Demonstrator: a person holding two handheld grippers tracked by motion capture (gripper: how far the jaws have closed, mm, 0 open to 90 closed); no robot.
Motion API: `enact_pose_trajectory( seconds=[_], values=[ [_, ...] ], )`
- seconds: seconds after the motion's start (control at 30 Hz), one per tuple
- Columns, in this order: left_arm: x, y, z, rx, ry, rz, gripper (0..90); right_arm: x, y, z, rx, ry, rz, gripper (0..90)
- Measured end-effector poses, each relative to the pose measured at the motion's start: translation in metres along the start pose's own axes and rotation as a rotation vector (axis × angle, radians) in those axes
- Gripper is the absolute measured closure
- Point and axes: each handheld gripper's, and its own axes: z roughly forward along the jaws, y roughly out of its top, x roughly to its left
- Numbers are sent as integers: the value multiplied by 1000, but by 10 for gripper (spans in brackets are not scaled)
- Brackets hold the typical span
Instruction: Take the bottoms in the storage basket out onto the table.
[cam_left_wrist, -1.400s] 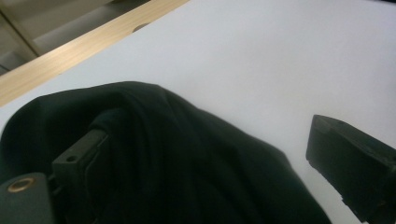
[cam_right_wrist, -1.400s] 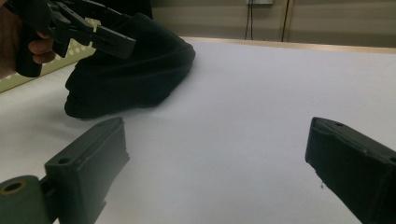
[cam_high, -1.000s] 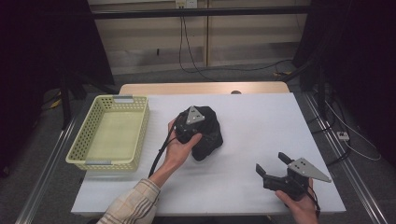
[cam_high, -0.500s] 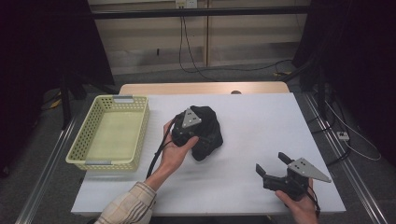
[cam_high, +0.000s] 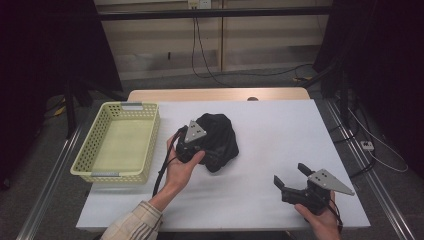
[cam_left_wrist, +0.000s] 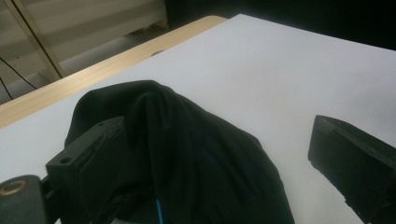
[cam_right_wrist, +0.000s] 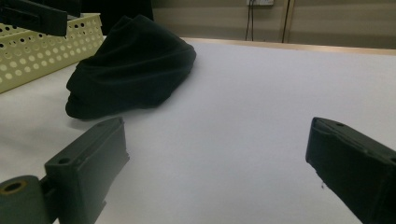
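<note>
On table centre, black cloth (cam_high: 218, 140) bunched, peak upward

Off to my left a pale yellow perforated basket (cam_high: 120, 142) sits on the white table (cam_high: 280, 130), near its left edge. Past the table's far wooden edge, black cables (cam_high: 210, 55) hang down onto the floor.

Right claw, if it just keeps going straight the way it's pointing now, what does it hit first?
Most likely the black cloth. The right claw is open over bare white table, and the bundle lies ahead, a little to the left of its line. Depth is hard to judge, so it might pass just beside it.
</note>
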Motion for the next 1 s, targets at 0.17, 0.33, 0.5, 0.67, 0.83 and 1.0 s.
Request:
enact_pose_trajectory(
  seconds=[0.17,0.33,0.5,0.67,0.83,1.0],
  values=[
    [-1,2,-8,-16,18,20,55,-1,0,0,0,0,-2,52],
    [0,4,-17,-14,21,23,56,0,0,0,0,0,-3,52],
    [3,5,-24,-31,-22,-1,56,0,0,0,0,-2,-3,52],
    [3,4,-31,-42,0,9,56,0,0,0,1,0,-6,52],
    [4,2,-38,-56,27,21,56,0,0,0,-1,-1,-2,52],
    [7,-2,-45,-65,40,-1,56,1,0,0,-2,-2,-4,52]
  ],
)
